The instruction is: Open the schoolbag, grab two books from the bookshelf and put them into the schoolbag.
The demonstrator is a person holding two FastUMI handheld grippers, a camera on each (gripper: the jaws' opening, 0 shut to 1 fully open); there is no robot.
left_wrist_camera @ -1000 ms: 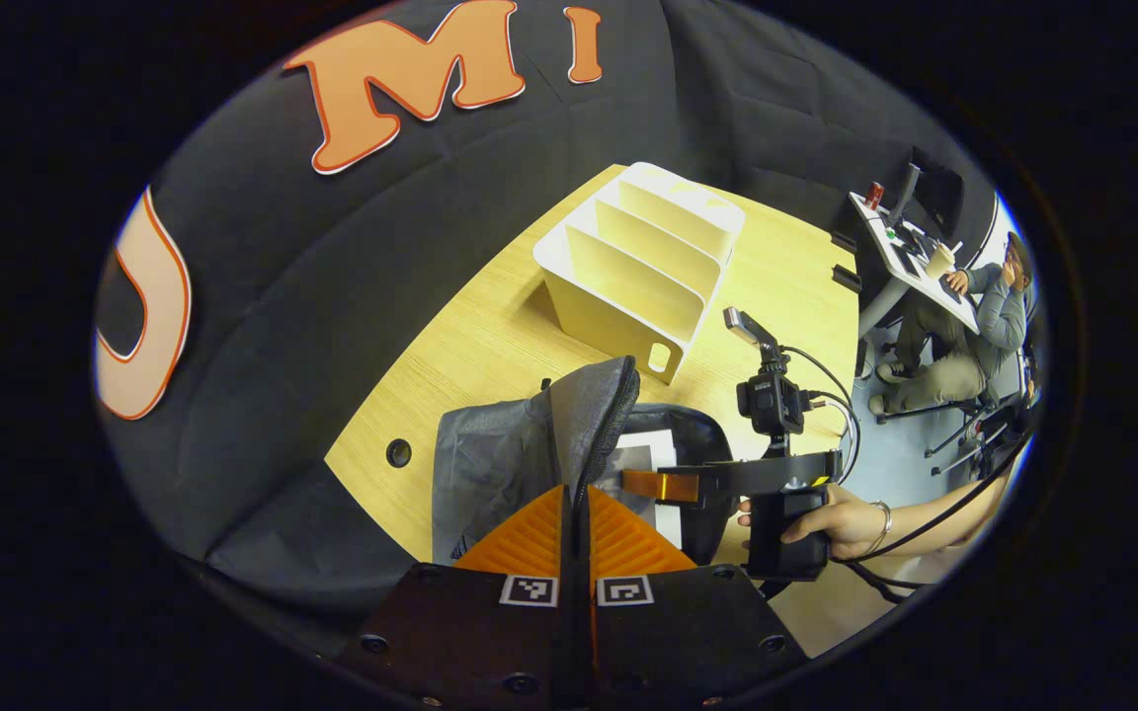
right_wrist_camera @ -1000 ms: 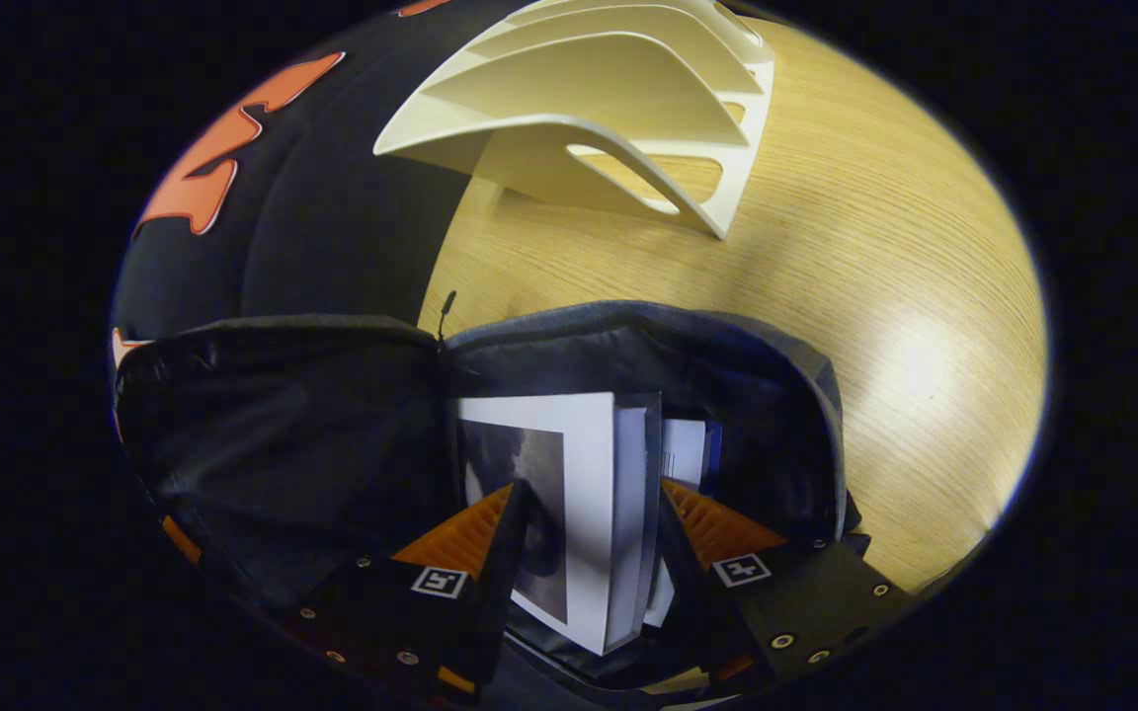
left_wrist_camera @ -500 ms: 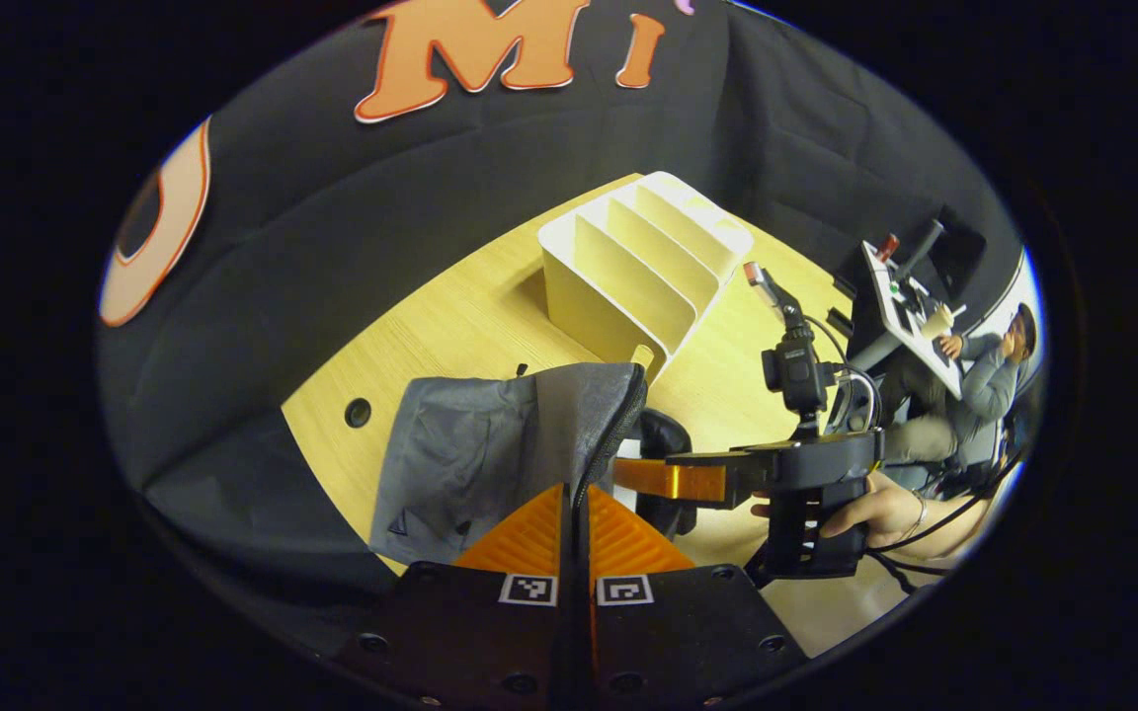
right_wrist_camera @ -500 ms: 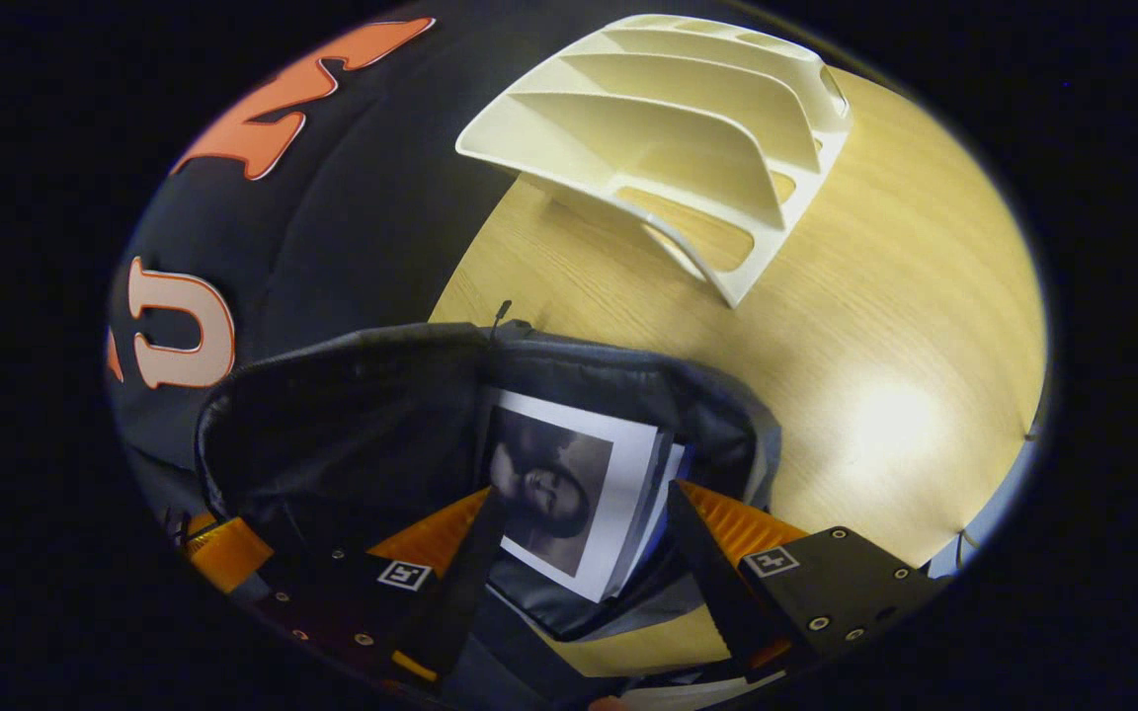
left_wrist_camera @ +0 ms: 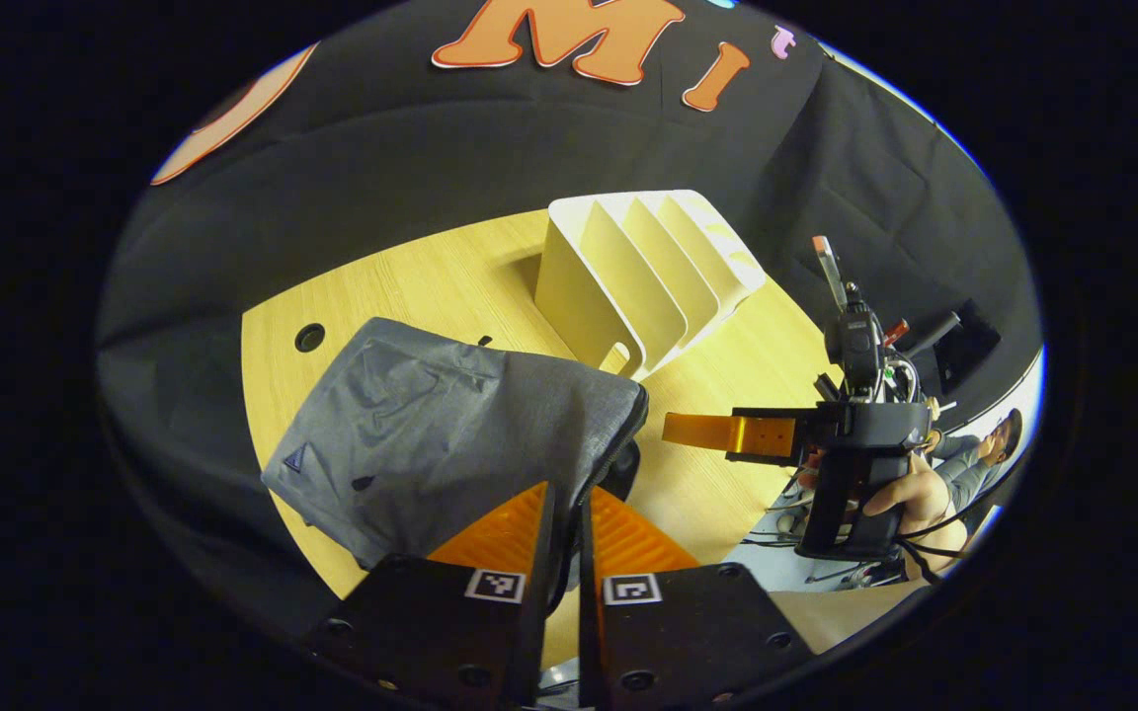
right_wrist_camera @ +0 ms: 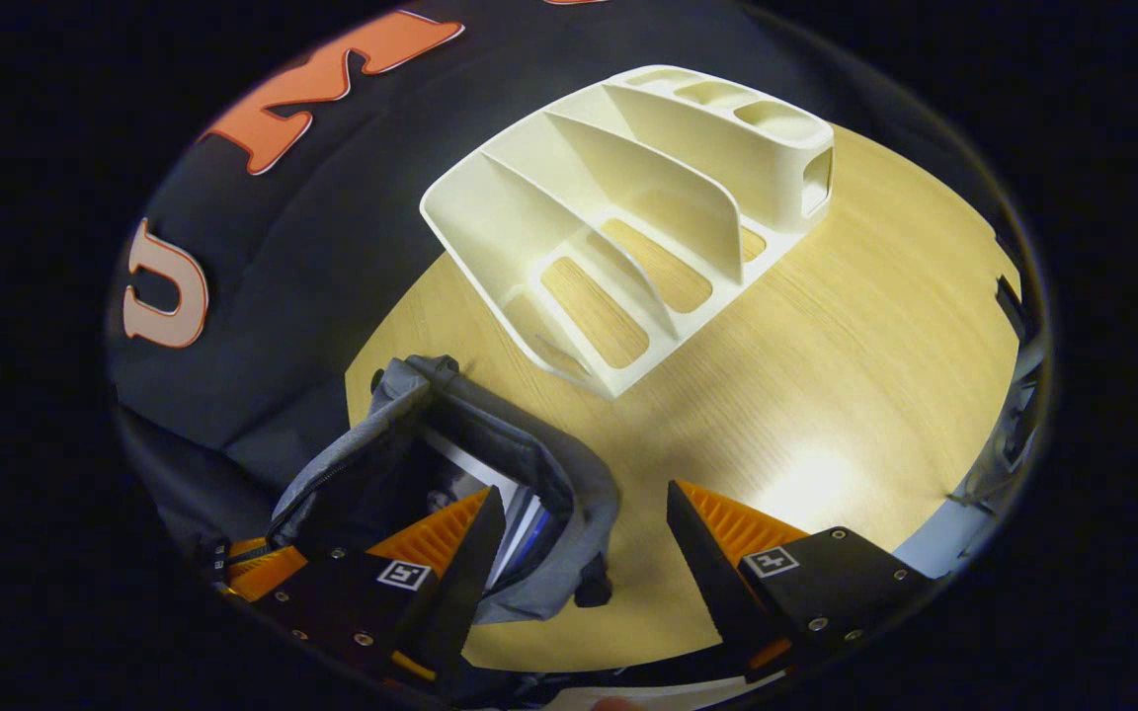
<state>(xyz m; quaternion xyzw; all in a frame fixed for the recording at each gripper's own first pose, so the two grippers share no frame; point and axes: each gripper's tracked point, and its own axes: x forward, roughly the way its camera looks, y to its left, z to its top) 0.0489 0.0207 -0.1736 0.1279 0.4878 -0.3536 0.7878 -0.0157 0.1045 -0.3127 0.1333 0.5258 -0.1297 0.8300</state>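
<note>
tool [right_wrist_camera: 579, 553] | ribbed wedge fingers | square markers | screwed black mounts

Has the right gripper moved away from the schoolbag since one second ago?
Yes. The right gripper has pulled up and back: its open jaws were inside the schoolbag around the books; now the bag and the bookshelf lie farther below.

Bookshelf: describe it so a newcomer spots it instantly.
On the light wooden table, past the grey fabric schoolbag, stands a cream plastic bookshelf. It has slanted upright dividers and slotted cut-outs in its base, and its slots hold no books.
</note>
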